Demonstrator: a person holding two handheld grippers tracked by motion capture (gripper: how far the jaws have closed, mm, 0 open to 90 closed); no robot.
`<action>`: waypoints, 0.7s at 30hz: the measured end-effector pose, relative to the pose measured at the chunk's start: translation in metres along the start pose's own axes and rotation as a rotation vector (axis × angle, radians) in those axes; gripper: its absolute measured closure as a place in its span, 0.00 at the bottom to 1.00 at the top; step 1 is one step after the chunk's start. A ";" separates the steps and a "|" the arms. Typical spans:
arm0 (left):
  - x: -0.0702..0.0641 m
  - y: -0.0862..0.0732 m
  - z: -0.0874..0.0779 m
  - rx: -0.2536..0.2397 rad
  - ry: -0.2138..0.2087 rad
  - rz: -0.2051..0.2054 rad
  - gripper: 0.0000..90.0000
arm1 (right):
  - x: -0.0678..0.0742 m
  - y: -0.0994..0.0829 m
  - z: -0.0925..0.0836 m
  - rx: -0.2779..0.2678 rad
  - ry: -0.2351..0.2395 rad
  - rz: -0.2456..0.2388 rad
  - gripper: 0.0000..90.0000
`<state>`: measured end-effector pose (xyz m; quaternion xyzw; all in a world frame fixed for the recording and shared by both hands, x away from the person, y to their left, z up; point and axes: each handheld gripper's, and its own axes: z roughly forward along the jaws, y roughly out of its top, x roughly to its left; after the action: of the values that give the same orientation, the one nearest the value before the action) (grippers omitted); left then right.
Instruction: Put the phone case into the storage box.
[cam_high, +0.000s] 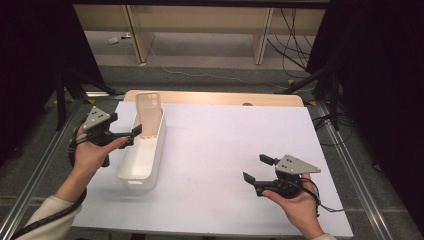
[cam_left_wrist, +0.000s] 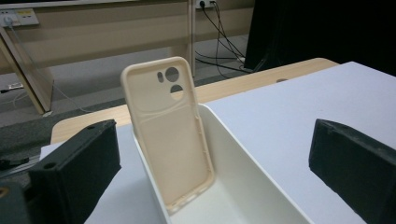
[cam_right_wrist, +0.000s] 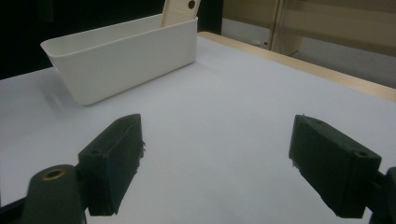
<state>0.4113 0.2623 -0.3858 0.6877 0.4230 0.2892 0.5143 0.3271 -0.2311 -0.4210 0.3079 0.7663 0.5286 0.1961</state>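
Just ahead of the left gripper, jaws spread w/ nothing between them, a cream phone case stands propped inside the white bin, leaning on its far end wall, camera cutouts up. Looks placed that way so it stays upright and easy to see. The claw sits beside the bin's left rim, clear of the case. Right gripper rests well off to the side, also spread, empty. No brand, label or writing readable anywhere.
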 end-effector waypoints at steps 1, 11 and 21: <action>-0.002 -0.001 -0.002 0.003 -0.005 0.008 0.01 | 0.000 0.000 0.000 0.001 0.002 0.004 0.21; -0.022 -0.011 -0.024 -0.015 -0.047 0.038 0.01 | -0.001 0.000 0.000 -0.001 -0.007 -0.005 0.20; -0.041 -0.027 -0.032 -0.016 -0.105 0.060 0.01 | -0.001 0.000 0.000 -0.005 0.010 0.027 0.20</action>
<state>0.3576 0.2444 -0.4006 0.7102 0.3721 0.2715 0.5324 0.3276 -0.2313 -0.4215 0.3152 0.7616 0.5348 0.1861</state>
